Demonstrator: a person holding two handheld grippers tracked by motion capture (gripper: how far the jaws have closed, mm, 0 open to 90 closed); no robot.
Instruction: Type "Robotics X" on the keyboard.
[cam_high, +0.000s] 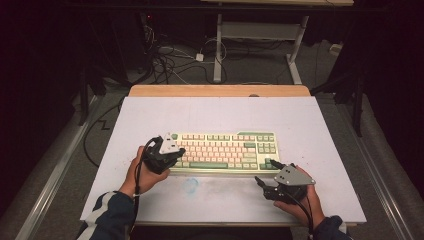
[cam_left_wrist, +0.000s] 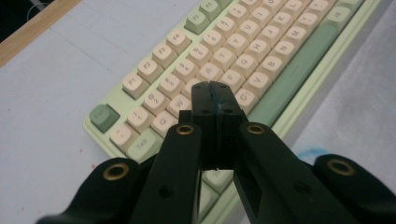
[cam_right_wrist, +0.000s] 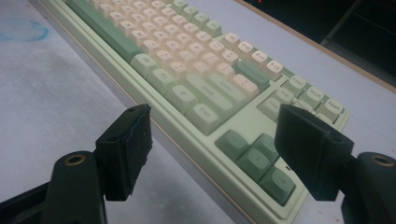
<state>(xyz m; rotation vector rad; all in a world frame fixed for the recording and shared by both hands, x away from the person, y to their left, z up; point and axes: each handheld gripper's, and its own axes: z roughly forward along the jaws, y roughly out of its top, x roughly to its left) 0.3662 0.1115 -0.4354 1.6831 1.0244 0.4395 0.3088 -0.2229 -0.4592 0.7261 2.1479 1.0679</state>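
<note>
The keyboard (cam_high: 225, 151) lies flat near the middle of the white table (cam_high: 310, 125), its near edge toward the person; the left gripper (cam_high: 176, 156), jaws pressed together and holding nothing, hovers over the left-hand letter keys, while the right gripper (cam_high: 265, 174) stands wide apart and empty just beside the near right corner by the arrow keys. The likely trouble is the closed left tip catching between keycaps and striking two at once, or the right jaw nudging the case askew. A faint blue mark (cam_high: 191, 185) lies near the front edge, and nothing stands in the way.
</note>
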